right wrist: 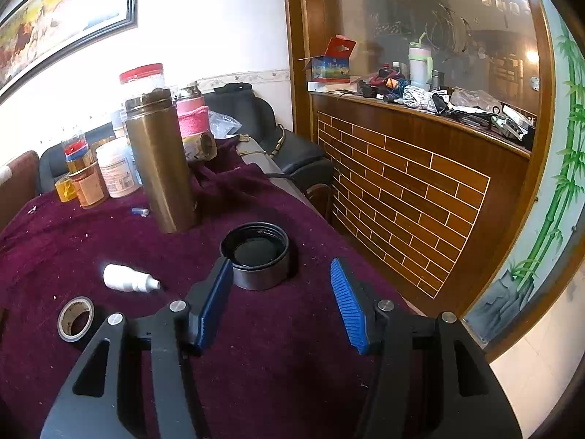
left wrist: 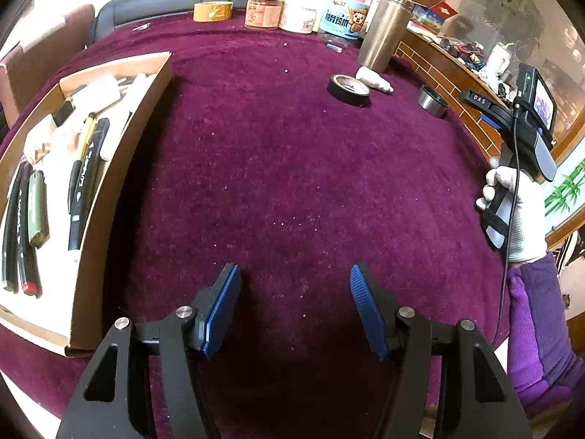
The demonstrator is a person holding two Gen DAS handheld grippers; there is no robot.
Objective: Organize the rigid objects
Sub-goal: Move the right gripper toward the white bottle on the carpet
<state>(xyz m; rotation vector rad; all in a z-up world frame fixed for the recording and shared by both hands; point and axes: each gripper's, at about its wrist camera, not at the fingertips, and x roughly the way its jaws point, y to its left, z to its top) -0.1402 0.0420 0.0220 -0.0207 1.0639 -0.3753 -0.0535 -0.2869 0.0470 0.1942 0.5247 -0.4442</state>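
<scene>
Hovering with jaws apart and empty, the right gripper (right wrist: pixel 281 307) sits off-centre to the metal lid (right wrist: pixel 256 260); closing now could nudge it off the table edge (right wrist: pixel 321 219); left gripper (left wrist: pixel 296 311) likewise released.

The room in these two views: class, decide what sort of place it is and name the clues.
Probably a lived-in home room, not a workshop. Clues: a dark sofa behind the cloth-covered table, a framed painting on the wall, and food jars beside a steel flask.
</scene>
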